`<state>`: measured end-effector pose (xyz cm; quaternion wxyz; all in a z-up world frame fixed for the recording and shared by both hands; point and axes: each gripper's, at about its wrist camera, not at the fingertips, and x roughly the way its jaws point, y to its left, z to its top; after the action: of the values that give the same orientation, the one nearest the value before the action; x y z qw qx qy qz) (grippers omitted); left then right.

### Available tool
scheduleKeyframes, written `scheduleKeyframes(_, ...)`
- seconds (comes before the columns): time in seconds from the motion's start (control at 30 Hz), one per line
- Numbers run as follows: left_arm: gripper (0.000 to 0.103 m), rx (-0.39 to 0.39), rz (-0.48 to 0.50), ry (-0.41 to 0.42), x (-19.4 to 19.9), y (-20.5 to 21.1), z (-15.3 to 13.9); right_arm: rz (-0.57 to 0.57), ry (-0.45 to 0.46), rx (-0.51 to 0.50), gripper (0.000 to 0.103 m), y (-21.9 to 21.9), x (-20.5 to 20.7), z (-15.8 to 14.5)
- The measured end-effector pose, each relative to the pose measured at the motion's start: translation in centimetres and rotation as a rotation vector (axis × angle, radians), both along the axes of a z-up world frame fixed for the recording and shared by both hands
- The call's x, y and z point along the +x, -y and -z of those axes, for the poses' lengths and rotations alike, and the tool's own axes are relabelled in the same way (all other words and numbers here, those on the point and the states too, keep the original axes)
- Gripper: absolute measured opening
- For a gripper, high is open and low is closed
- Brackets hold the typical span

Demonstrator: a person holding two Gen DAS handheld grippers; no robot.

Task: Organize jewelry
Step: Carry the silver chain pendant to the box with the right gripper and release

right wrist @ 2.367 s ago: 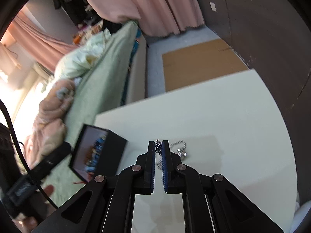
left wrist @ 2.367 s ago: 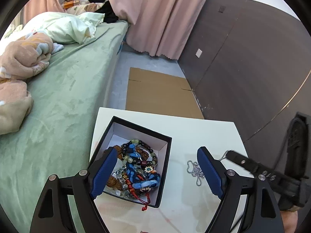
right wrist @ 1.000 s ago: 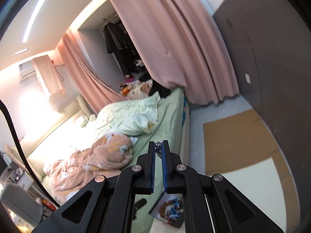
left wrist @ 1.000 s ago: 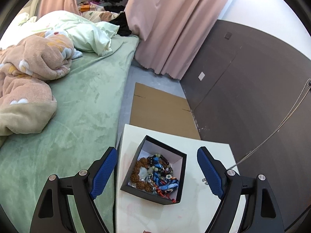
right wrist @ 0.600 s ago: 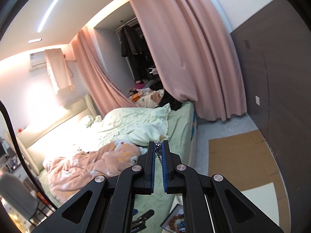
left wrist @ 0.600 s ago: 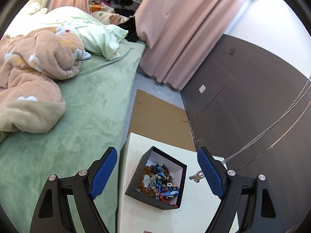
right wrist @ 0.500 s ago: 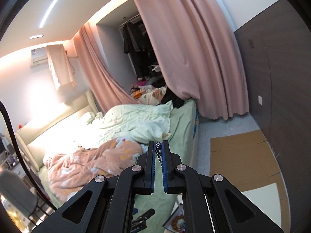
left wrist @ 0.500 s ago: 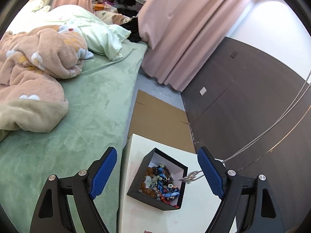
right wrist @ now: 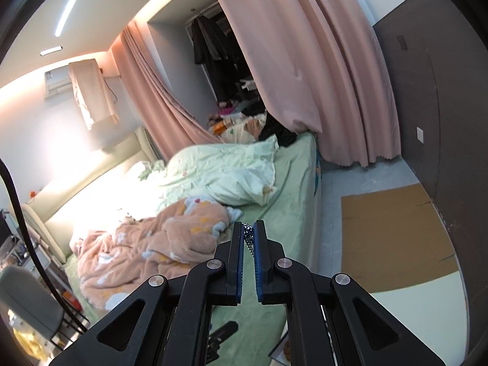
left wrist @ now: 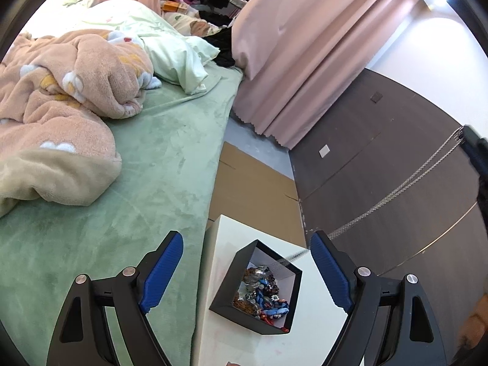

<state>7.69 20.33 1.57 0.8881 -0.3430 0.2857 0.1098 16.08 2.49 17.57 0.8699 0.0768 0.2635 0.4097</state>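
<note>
- Left wrist view: the open black cardboard box with a white lining looks smaller and sits lower in frame than 2.4 seconds ago, when it filled the space between the fingers; far more of the green bed shows now.
- Back then the thin silver ball-chain necklace lay in a little heap on the white counter beside the box. Now it is off the counter, stretched in a long doubled line from the upper right down toward the box.
- Its lower end reaches the box's far rim, blurred there, so whether it touches the contents I cannot tell.
- The chain looks fine and pale grey, two strands running side by side, tight and straight.
- The left hand-held gripper is wide open, blue pads either side of the box, gripping nothing.
- Inside the box is a tangle of beaded bracelets, blue, brown, red and clear beads piled together.
- Right wrist view: 2.4 seconds ago it looked down at the counter; now it faces the bedroom, with the pink curtain and the peach fleece blanket ahead.
- The right hand-held gripper is clamped on the top of the necklace, dark beads of chain showing in the narrow slit between the blue pads.
- A flat brown cardboard sheet lies on the floor beyond the counter's edge.
</note>
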Motion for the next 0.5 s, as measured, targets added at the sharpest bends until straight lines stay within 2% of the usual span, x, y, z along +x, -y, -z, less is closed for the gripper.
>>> scheduleKeyframes(0.1, 0.086, 0.004, 0.004, -0.007, 0.1, 0.1, 0.1, 0.010, -0.057, -0.057, 0.010, -0.4, 0.7, 1.8)
scheduleKeyframes(0.13, 0.086, 0.005, 0.006, -0.010, 0.2, 0.2, 0.1, 0.004, -0.083, -0.070, 0.016, -0.4, 1.1, 2.7)
scheduleKeyframes(0.17, 0.086, 0.006, 0.007, -0.012, 0.3, 0.2, 0.2, 0.004, -0.101, -0.078, 0.028, -0.2, 1.3, 3.5)
scheduleKeyframes(0.23, 0.086, 0.013, 0.011, -0.016, 0.3, 0.4, 0.2, 0.018, -0.123, -0.085, 0.039, 0.6, 1.6, 4.7)
scheduleKeyframes(0.5, 0.086, 0.051, 0.026, -0.037, 1.0, 1.6, 0.4, 0.029, -0.212, -0.054, 0.039, 4.8, 2.5, 8.4)
